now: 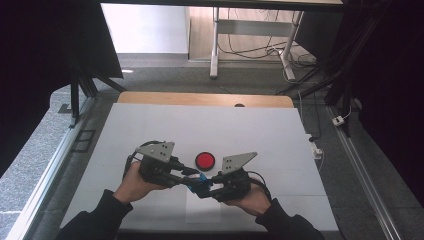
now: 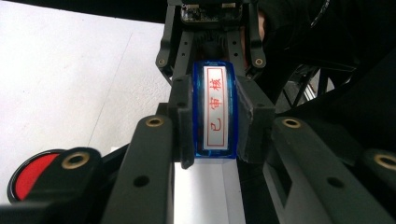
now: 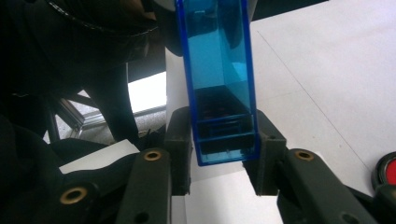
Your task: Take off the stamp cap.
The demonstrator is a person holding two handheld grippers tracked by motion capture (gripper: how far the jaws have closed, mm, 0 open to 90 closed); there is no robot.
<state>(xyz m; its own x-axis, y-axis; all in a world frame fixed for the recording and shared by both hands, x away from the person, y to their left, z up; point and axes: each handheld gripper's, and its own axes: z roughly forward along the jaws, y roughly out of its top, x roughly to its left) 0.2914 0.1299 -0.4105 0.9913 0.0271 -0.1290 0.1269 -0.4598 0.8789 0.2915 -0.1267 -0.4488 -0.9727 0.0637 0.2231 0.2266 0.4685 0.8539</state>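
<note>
Both hands sit bottom centre of the high view, left gripper [image 1: 192, 176] and right gripper [image 1: 206, 186] each clamped on the blue stamp [image 2: 215, 111], red ink pad [image 1: 204, 160] just above, so probably mid-handover, one needs to let go.

Red disc [image 1: 204, 160] just beyond grippers; rest of white table [image 1: 150, 125] open

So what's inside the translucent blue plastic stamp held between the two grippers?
Through the translucent blue plastic stamp, the right gripper view shows a dark block low in its shell. The left gripper view shows its white end label with red characters. The block's detail can't be made out.
</note>
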